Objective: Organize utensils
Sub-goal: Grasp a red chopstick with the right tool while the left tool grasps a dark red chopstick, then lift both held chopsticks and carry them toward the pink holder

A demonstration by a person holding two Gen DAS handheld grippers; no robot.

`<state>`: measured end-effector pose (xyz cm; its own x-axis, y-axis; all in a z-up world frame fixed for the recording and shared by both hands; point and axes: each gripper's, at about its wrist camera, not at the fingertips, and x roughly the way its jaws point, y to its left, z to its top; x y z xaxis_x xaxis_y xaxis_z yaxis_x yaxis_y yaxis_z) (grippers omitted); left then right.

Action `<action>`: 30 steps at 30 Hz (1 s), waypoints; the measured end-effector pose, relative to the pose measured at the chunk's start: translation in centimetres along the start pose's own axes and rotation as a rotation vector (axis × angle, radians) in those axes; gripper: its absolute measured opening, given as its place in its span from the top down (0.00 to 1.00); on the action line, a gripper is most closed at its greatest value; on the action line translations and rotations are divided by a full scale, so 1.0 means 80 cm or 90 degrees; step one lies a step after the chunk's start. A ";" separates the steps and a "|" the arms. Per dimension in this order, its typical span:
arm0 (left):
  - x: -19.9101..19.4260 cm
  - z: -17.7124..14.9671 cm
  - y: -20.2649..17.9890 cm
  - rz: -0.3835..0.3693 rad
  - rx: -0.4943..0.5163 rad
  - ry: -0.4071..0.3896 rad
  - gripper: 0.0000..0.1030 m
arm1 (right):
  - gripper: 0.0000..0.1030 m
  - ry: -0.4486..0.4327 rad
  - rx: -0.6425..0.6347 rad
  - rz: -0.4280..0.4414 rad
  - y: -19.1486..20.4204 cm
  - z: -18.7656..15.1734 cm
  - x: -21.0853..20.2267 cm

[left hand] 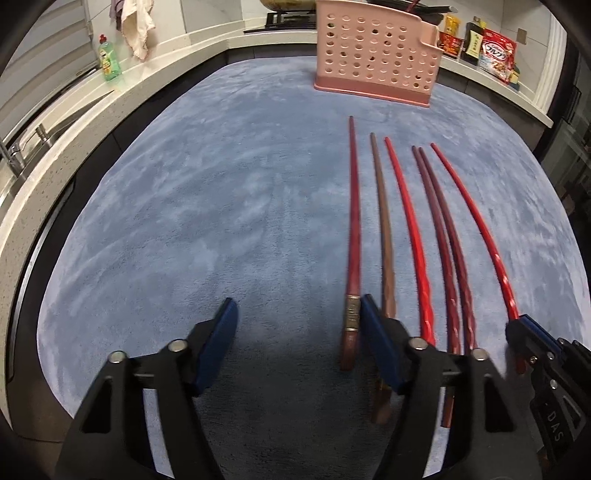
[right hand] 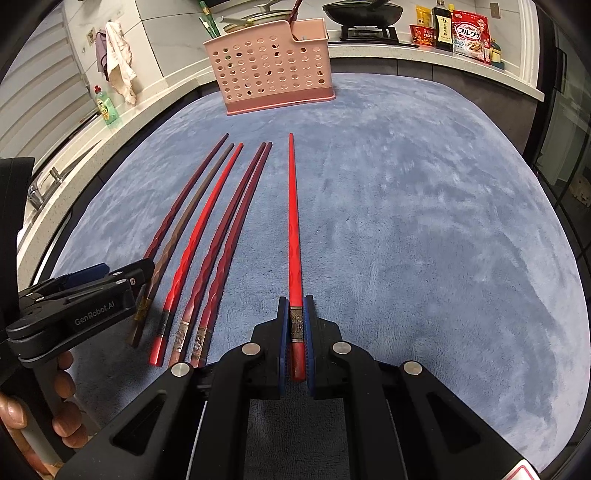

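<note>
Several red and brown chopsticks lie side by side on a blue cloth (left hand: pixel 184 206). My right gripper (right hand: pixel 296 328) is shut on the handle end of a bright red chopstick (right hand: pixel 294 221), the rightmost one, which lies along the cloth. In the left wrist view it is the far right chopstick (left hand: pixel 476 225), with the right gripper (left hand: pixel 524 332) at its near end. My left gripper (left hand: pixel 299 332) is open and empty, its right finger (left hand: pixel 376 336) just right of the dark red leftmost chopstick (left hand: pixel 354 229). A pink perforated utensil holder (left hand: pixel 373 55) stands at the cloth's far edge, also shown in the right wrist view (right hand: pixel 273 66).
A white counter rings the cloth, with a green soap bottle (left hand: pixel 109 59), a hanging towel (left hand: pixel 138 26), a sink tap (left hand: pixel 11 155), a pan on a stove (right hand: pixel 364 14) and food packets (right hand: pixel 471 33). My left gripper (right hand: pixel 107 280) shows at the left of the right wrist view.
</note>
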<state>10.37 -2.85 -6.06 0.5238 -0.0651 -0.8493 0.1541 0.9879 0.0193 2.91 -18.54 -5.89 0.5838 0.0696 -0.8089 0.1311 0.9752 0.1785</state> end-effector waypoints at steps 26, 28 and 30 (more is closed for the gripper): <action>-0.067 0.068 -0.006 -0.072 0.027 -0.032 0.93 | 0.93 -0.119 -0.033 0.016 0.010 0.085 -0.090; -0.081 0.085 -0.007 -0.073 0.032 -0.051 0.93 | 0.93 -0.138 -0.033 0.024 0.010 0.104 -0.099; -0.092 0.101 -0.006 -0.073 0.033 -0.070 0.93 | 0.93 -0.155 -0.033 0.027 0.010 0.121 -0.107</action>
<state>13.17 -3.98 4.46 0.5884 -0.1951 -0.7847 0.2601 0.9645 -0.0448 5.75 -20.35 6.59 0.7646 0.0644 -0.6413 0.0648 0.9823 0.1759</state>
